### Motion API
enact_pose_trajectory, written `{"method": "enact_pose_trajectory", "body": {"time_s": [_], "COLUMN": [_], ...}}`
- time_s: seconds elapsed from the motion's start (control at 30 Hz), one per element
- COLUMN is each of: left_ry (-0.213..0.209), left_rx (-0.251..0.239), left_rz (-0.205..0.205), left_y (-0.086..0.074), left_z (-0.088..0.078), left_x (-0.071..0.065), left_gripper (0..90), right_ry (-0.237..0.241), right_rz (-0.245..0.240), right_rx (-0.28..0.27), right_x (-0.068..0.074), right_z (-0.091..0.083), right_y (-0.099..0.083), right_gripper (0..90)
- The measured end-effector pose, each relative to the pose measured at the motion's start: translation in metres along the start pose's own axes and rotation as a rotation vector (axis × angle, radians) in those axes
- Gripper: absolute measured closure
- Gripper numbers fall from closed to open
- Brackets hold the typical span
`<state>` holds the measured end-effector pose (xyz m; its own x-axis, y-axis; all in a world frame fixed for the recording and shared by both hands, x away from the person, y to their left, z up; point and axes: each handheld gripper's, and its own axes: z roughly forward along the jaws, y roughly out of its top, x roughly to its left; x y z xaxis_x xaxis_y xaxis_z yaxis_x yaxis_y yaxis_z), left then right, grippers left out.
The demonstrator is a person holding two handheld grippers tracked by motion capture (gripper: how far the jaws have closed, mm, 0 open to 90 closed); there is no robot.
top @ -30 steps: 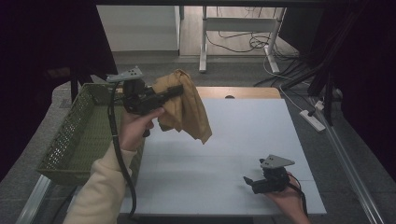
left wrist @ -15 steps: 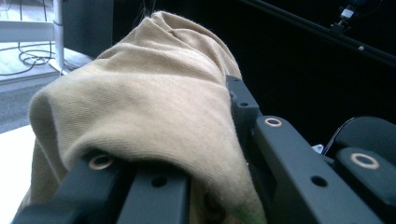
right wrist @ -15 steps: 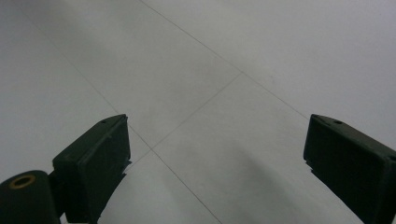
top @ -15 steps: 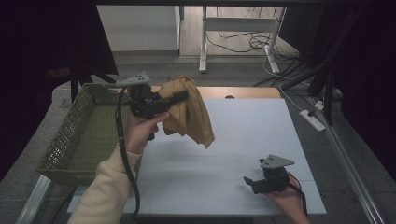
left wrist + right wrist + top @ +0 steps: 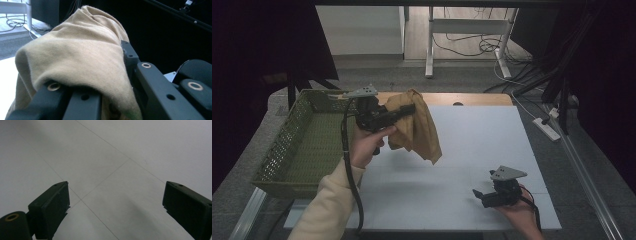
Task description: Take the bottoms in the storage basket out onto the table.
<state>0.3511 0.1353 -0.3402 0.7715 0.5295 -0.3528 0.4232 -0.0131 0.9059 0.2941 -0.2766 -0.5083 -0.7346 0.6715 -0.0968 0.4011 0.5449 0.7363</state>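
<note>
Cloth: a tan cloth bunched between the 2 jaws of the left gripper, clear of the table; most of it hangs below and beyond the jaw tips, 1 corner lowest.
Cloth, left gripper view: the cloth drapes over 1 jaw and fills the gap up to the other.
Left gripper: jaws clamped on the cloth, closed down onto the fabric, pointing level across the table; a hand in a cream sleeve grips it.
Basket: a green mesh basket sits behind the left gripper's body, opposite the jaw tips, at the table's edge.
Right gripper: the right gripper rests low at the near edge, well apart from the cloth.
Right jaws: in the right gripper view the gripper has its 2 jaws spread wide, with bare white table between them and nothing held.
</note>
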Motion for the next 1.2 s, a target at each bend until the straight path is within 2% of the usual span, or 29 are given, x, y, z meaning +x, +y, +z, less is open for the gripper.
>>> {"method": "enact_pose_trajectory", "body": {"time_s": [0.23, 0.47, 0.93, 1.2], "left_ry": [0.009, -0.005, -0.041, -0.055], "left_rx": [0.040, 0.073, 0.129, 0.174], "left_rz": [-0.029, -0.047, -0.056, -0.075], "left_y": [-0.015, -0.027, -0.041, -0.055], "left_z": [0.011, 0.025, 0.058, 0.080], "left_x": [0.008, 0.013, 0.007, 0.011], "left_gripper": [81.2, 81.1, 80.9, 80.8], "right_ry": [0.001, 0.000, -0.001, -0.001], "right_rz": [0.000, -0.001, 0.000, -0.002], "right_rx": [0.000, 0.000, -0.003, -0.004], "right_x": [0.000, 0.000, 0.000, -0.001], "right_z": [0.000, 0.000, -0.001, -0.001], "right_y": [0.000, 0.000, 0.000, 0.000], "right_gripper": [7.1, 7.1, 7.1, 7.1]}}
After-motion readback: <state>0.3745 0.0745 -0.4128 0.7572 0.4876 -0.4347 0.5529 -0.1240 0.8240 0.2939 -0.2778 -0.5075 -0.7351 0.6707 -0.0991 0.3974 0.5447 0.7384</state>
